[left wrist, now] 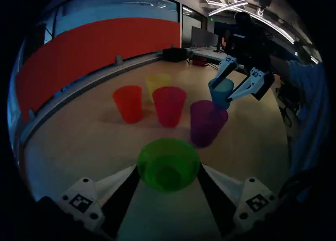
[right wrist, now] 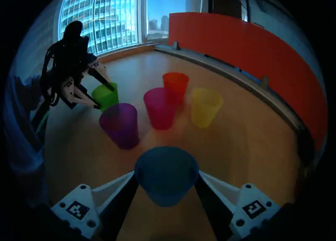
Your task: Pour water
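Now your left gripper clamps the green cup at six o'clock and your right gripper clamps the blue cup, both upright, probably to avoid spilling before the pour.

Wooden table beside a long red wall panel — city windows beyond.

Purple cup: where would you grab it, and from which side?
Pinch the purple cup across its round wall, just under the rim, squeezing from both sides. It stands upright and widens toward the top, so it probably won't slip down. Come in level over the bare table on its near side in the right gripper view; the pink cup crowds its far right side.
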